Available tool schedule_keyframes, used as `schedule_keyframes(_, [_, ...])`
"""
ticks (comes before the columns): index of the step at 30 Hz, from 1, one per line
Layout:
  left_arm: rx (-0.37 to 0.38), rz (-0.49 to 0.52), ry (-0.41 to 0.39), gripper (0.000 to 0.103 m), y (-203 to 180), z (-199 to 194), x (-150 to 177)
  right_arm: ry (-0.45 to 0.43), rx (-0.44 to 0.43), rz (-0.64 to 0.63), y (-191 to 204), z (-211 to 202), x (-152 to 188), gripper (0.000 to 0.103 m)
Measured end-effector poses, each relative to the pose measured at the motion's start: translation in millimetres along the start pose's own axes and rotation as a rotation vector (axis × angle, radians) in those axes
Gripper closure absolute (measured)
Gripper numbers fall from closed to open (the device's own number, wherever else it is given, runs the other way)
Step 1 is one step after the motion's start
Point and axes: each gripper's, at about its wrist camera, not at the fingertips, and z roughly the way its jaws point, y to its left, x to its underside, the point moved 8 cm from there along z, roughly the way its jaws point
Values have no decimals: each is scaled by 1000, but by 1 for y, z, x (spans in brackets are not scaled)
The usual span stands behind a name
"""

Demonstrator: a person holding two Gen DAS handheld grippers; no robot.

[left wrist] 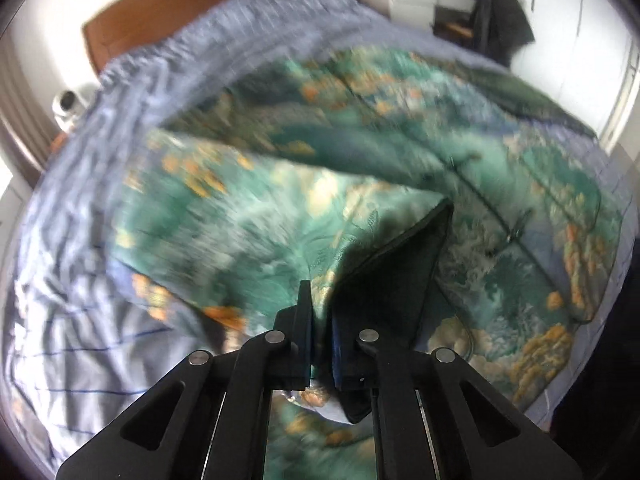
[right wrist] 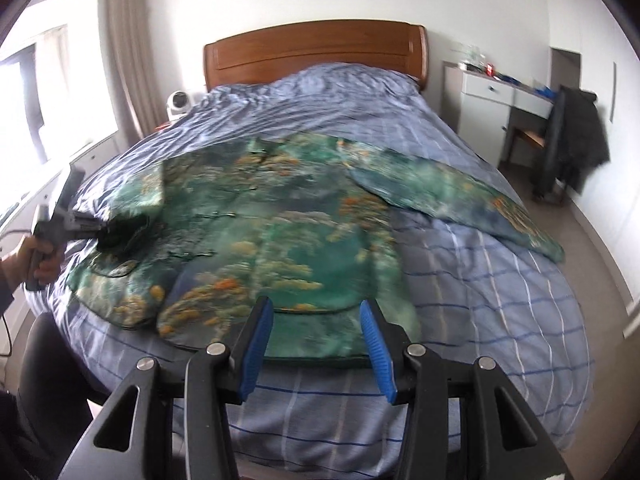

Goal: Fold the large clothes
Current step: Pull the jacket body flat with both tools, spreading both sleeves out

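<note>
A large green garment (right wrist: pixel 280 232) with an orange and white print lies spread on the bed, one sleeve (right wrist: pixel 480 208) stretched out to the right. My left gripper (left wrist: pixel 320 320) is shut on a lifted fold of the garment (left wrist: pixel 260 220), where its dark lining (left wrist: pixel 400 272) shows. In the right wrist view the left gripper (right wrist: pixel 94 226) sits at the garment's left edge, held by a hand (right wrist: pixel 40 260). My right gripper (right wrist: pixel 316 306) hangs open just above the garment's near hem, with nothing between its blue pads (right wrist: pixel 256 352).
A blue checked cover (right wrist: pixel 480 300) covers the bed, under a wooden headboard (right wrist: pixel 312 52). A white fan (right wrist: pixel 178 104) stands at the bed's far left. A white desk (right wrist: pixel 500 92) and a chair with a dark coat (right wrist: pixel 576 140) stand to the right.
</note>
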Motion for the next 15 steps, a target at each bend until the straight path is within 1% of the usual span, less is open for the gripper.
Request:
schedule_keyframes(1, [-21,-15,-26,97,10,-13,-4,-1,-6,-8,5,-2,0,57])
schedule_keyframes(4, [-120,-100,-112,97,57,-66,-12,-18,-22,-18,13,-8,-4,57])
schedule_keyframes(6, [-231,-163,-161,97,97,-107,-11,-35,-18,-31,16,-14,-7,57])
schedule_keyframes(7, [-269,-179,-171,97,110,-116,-11,-43,-14,-34,17,-14,-8,57])
schedule_keyframes(8, [-328,-206,-175,97,132,-134,-5,-52,-11,-39,18,-16,-10,57])
schedule_keyframes(10, [-422,-262,-162,96,170,-157,8,-62,-15,-39,19,-19,-11,57])
schedule_keyframes(12, [-533,-314,-143,84,203,-175,25,-69,-23,-34,19,-19,-13,57])
schedule_keyframes(13, [-617,-341,-134,80,220,-187,37,-72,-26,-32,19,-19,-13,57])
schedule_keyframes(15, [-688,-376,-135,52,233,-202,53,-82,-35,-27,20,-20,-14,57])
